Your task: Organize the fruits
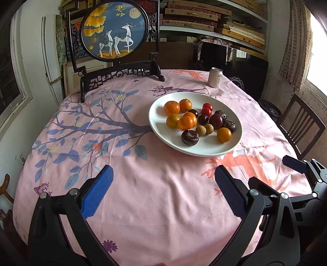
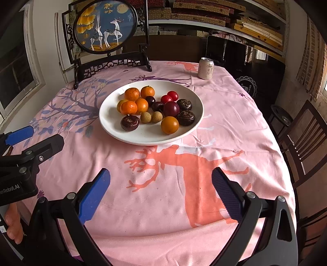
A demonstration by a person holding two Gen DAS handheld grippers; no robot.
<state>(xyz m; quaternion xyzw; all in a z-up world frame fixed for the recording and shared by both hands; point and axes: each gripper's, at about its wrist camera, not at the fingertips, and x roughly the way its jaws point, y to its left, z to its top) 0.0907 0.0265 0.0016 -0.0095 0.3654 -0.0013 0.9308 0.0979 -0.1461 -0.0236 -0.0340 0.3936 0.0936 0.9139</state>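
A round table under a pink cloth printed with blue branches and orange deer (image 1: 143, 204) fills the room. At its far edge stands a dark carved wooden screen with a round deer painting (image 1: 114, 30). Behind, white shelves stacked with flat boxes (image 1: 214, 18). A dark slatted wooden chair (image 2: 304, 143) sits at the right edge, beside a bright window (image 1: 318, 51).

Each tool (image 1: 163, 184) (image 2: 160, 186) has black arms with silver screws, ribbed blue pads (image 1: 98, 193), and white lettering.

Plate (image 2: 114, 131): white, holding mixed fruits (image 2: 155, 108)
Right gripper (image 2: 160, 191): fingers spread wide above pink worktop (image 2: 235, 126)
Can (image 2: 206, 68): upright behind plate
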